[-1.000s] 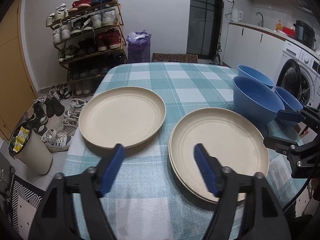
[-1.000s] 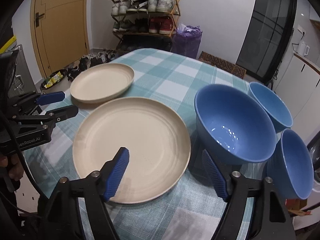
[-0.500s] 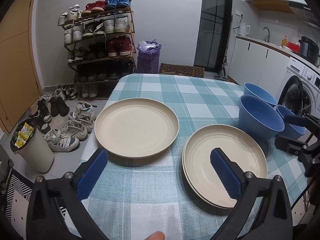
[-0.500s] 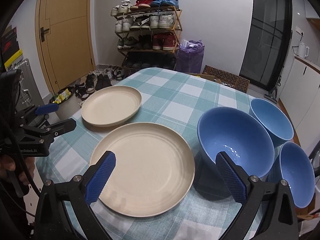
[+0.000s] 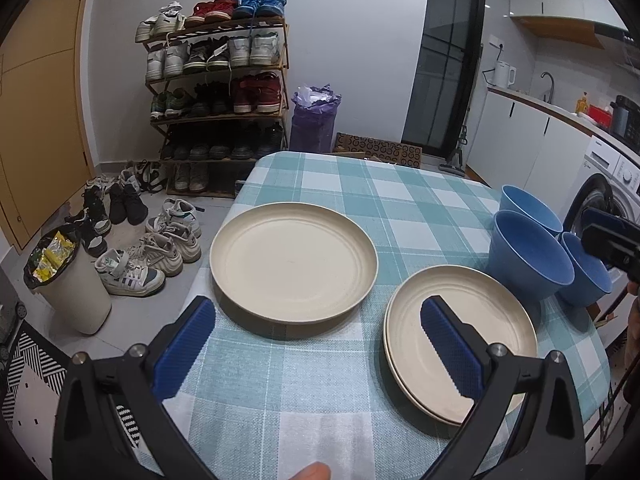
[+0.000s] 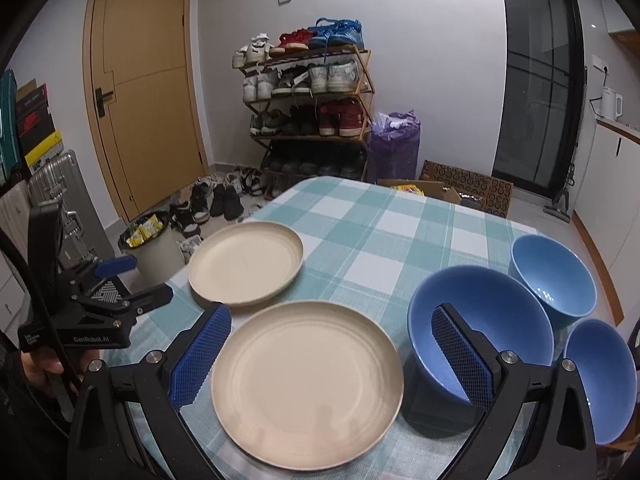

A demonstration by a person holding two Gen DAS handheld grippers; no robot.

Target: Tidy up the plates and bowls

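From the left: my left gripper hangs over the near table edge, blue pads spread wide with nothing between them. Ahead of it a single cream plate lies alone on the checked tablecloth. To its right two cream plates are already stacked, I judge from the doubled rim. My right gripper is spread just as wide, empty, above that stack. Furthest right, the large blue bowl and two smaller blue bowls stand loose, touching but not nested. So: one plate and all bowls remain.
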